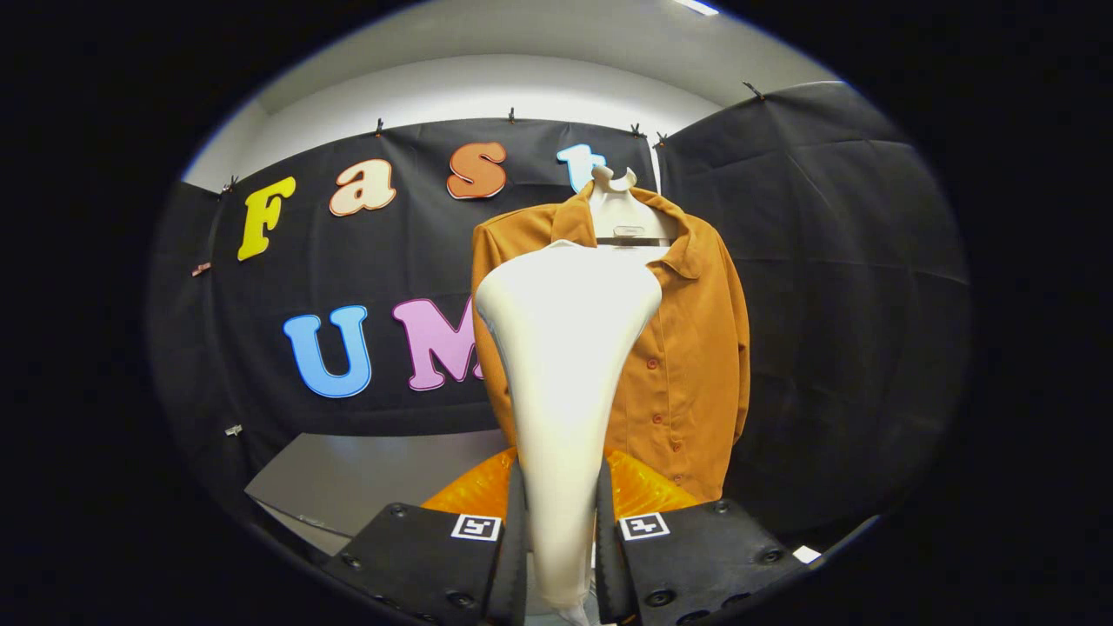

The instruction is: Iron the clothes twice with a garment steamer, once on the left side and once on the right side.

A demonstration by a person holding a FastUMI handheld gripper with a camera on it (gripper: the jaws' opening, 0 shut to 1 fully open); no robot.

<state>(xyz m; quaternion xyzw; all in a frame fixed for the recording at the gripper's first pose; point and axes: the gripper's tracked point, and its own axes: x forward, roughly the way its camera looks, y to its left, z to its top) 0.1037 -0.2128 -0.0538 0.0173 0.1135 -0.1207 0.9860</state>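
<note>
**Steamer gripped, head raised in front of hanging shirt**

Left of the fingers, beyond them: the black cloth wall (287, 365) of the booth, pinned along its top edge with small clips. A pale bench (365, 478) surface shows low down, just past the left finger.

Between the fingers: the gripper (560, 530) is clenched on the narrow handle of the garment steamer (565, 365). Both fingers press against the handle, one on each side. The steamer is white, stands upright, and widens upward into a broad head. An orange translucent part (643, 487) shows just behind the handle, directly ahead of the fingers; what it belongs to cannot be told.

Ahead of the fingers and slightly right: the shirt (696, 348), orange-brown, collared, with a button row down the front. It hangs on a white hanger (622, 204), facing the fingers. The steamer head overlaps the shirt's left half as seen along the fingers; whether head and cloth touch cannot be told.

Right of the fingers, beyond them: more black cloth wall, plain.
</note>
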